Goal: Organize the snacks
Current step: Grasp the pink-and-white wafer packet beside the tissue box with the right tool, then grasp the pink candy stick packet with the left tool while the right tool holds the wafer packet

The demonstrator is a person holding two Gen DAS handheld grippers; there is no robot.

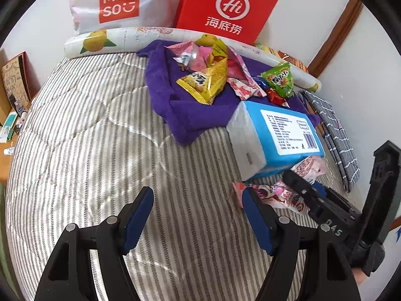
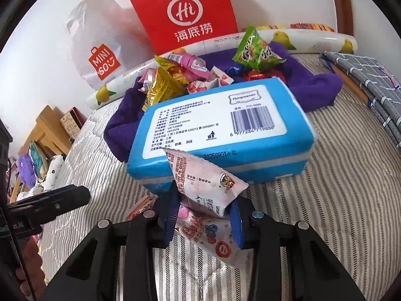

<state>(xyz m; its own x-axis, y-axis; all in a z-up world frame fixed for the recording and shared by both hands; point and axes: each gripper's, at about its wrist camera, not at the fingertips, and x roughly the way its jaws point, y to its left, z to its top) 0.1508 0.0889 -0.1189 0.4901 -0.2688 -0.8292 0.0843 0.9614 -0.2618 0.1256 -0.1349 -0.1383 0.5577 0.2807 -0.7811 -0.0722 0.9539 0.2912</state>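
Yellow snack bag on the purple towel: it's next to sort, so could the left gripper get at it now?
Probably yes. The left gripper is open and empty, only bare striped bedding lies between it and the yellow bag, and the blue box sits off to the side.

A striped quilt point(image 1: 100, 130) covers the bed. A purple towel point(image 1: 163, 87) lies crumpled on it, beside a blue tissue pack point(image 2: 225, 125). A red paper bag point(image 1: 225, 5) and a white shopping bag point(image 1: 112, 0) lean on the wall behind a lemon-printed roll point(image 1: 100, 41). Folded grey checked cloth point(image 2: 371, 82) lies at the right.
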